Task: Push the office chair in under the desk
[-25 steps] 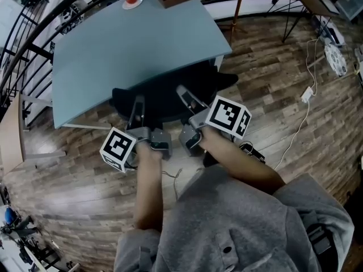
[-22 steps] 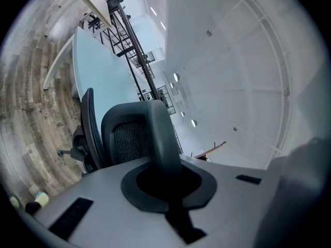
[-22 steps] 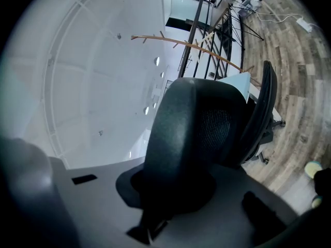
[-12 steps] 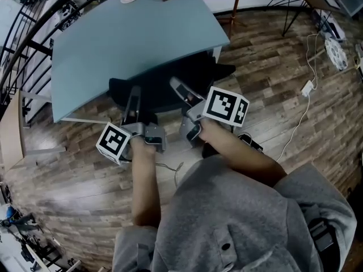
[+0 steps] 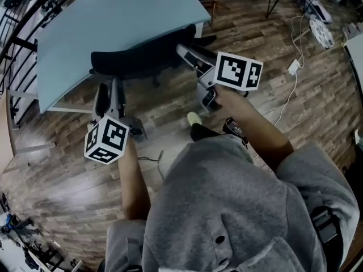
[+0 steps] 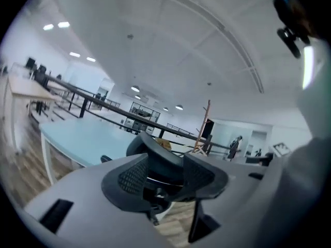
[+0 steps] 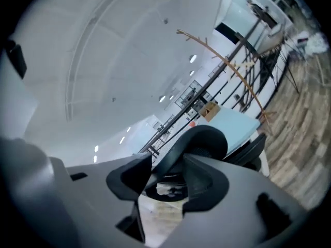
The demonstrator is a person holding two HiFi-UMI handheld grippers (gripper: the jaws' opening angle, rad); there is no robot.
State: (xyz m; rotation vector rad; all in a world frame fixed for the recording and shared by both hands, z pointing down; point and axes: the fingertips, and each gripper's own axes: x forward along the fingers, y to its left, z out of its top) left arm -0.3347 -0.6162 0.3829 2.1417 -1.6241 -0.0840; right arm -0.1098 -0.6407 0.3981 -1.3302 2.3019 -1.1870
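Office chair (image 5: 136,61), curved, black, sits under blue desk (image 5: 108,21); left gripper (image 6: 165,168), right gripper (image 7: 166,163): fingers just spread, seemingly empty.

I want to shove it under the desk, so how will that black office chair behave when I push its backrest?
Probably rolls readily: the office chair stands on hard plank floor. An off-centre push on its curved backrest may swivel it.
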